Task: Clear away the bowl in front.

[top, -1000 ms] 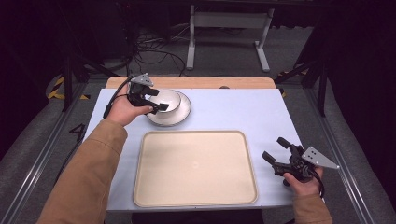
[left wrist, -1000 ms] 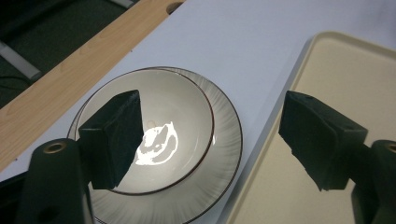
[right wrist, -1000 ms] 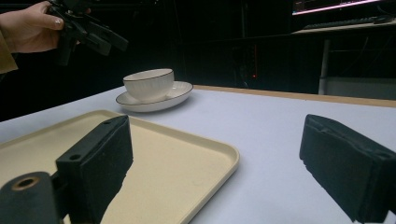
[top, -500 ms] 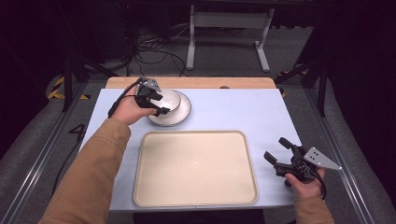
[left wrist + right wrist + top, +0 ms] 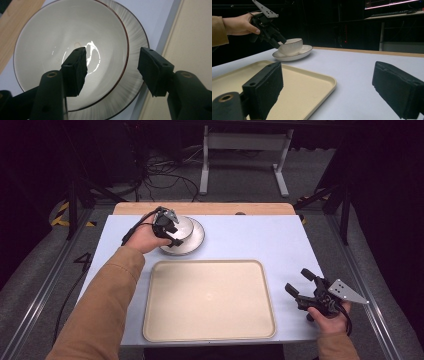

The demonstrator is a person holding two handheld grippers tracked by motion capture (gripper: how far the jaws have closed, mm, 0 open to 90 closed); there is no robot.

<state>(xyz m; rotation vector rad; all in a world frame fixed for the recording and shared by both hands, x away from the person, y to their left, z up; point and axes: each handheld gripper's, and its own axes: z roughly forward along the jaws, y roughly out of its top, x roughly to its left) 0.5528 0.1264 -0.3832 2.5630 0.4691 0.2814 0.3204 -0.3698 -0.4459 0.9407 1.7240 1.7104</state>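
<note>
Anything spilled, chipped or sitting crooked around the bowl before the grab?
Nothing stands out. The white bowl with a dark rim sits upright and empty on its ribbed saucer, off-centre but stable. The left gripper has just been closing, one finger inside the bowl and one outside, not yet pressing. The beige plastic tray lies flat and bare.

One bowl, one saucer, one tray, two grippers.

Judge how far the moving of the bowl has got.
Done: nothing moved; the tray is bare. In hand: the left tongs straddle the rim of the bowl, which sits on its plate, jaws closing, not yet gripping. Left: gripping and lifting. The right tongs wait open.
</note>
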